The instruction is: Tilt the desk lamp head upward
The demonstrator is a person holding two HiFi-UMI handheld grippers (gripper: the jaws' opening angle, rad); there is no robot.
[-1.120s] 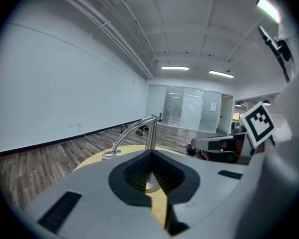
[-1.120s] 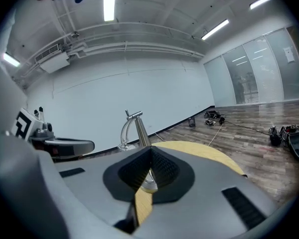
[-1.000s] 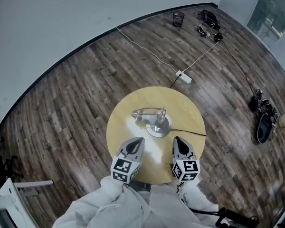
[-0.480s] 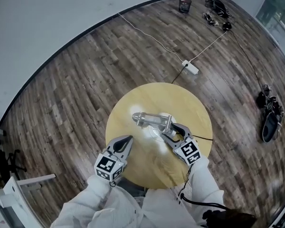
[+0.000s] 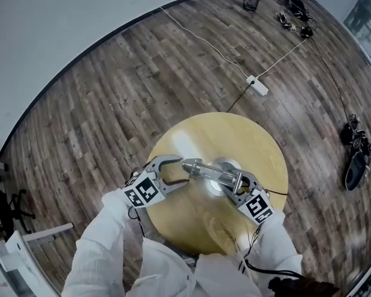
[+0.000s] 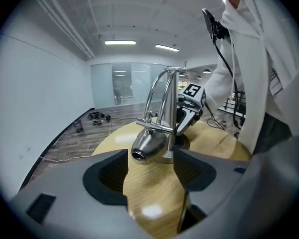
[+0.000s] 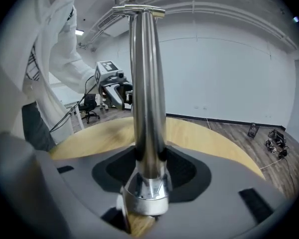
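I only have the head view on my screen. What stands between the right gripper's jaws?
Observer: The lamp's upright post stands between the right gripper's jaws, which have just been closing; the pads look pressed on it.
Operator: And the left?
Observer: The left gripper's jaws have just opened and are empty; the lamp head sits just beyond them.
Operator: Head's tilt?
Observer: Its opening faces the left gripper, dipping slightly.
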